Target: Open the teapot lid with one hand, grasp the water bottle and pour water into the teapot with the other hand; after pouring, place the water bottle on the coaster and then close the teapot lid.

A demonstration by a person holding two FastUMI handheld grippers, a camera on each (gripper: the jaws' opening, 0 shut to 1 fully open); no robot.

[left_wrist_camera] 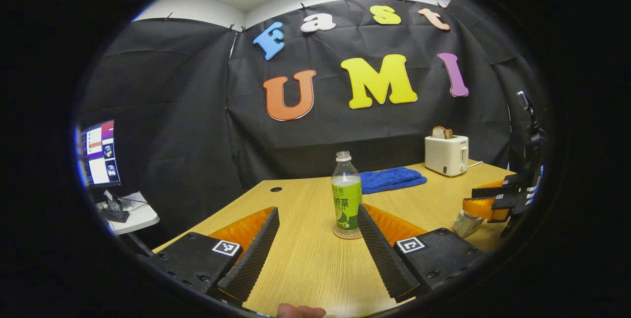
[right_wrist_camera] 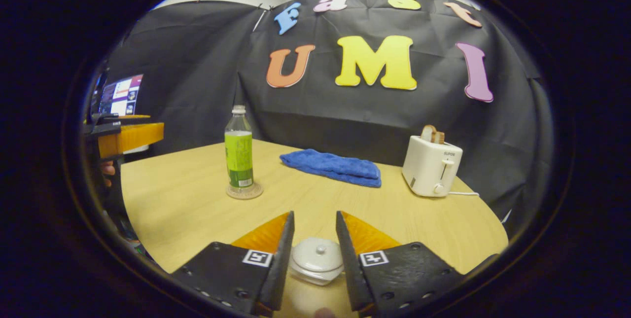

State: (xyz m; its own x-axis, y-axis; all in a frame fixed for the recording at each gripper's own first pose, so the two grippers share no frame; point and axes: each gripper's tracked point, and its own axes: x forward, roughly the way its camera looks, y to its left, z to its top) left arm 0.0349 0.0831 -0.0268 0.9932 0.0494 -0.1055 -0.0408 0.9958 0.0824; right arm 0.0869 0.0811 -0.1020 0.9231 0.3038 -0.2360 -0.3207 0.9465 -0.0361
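Observation:
A clear water bottle (left_wrist_camera: 346, 194) with a green label and no cap stands upright on a round coaster (left_wrist_camera: 347, 233) near the middle of the wooden table. My left gripper (left_wrist_camera: 318, 209) is open, and the bottle stands just ahead of its tips, close to its right-hand finger. The white teapot (right_wrist_camera: 317, 259) sits low in the right gripper view with its lid on. My right gripper (right_wrist_camera: 314, 217) hangs open above it, one finger on each side, not touching. The bottle (right_wrist_camera: 238, 153) and coaster (right_wrist_camera: 244, 191) stand farther off to the left.
A folded blue towel (right_wrist_camera: 333, 165) lies at the back of the table (right_wrist_camera: 187, 209). A white toaster (right_wrist_camera: 431, 167) with bread in it stands at the back right, its cord trailing off. A monitor (left_wrist_camera: 98, 153) and a small side table (left_wrist_camera: 133, 214) are off to the left.

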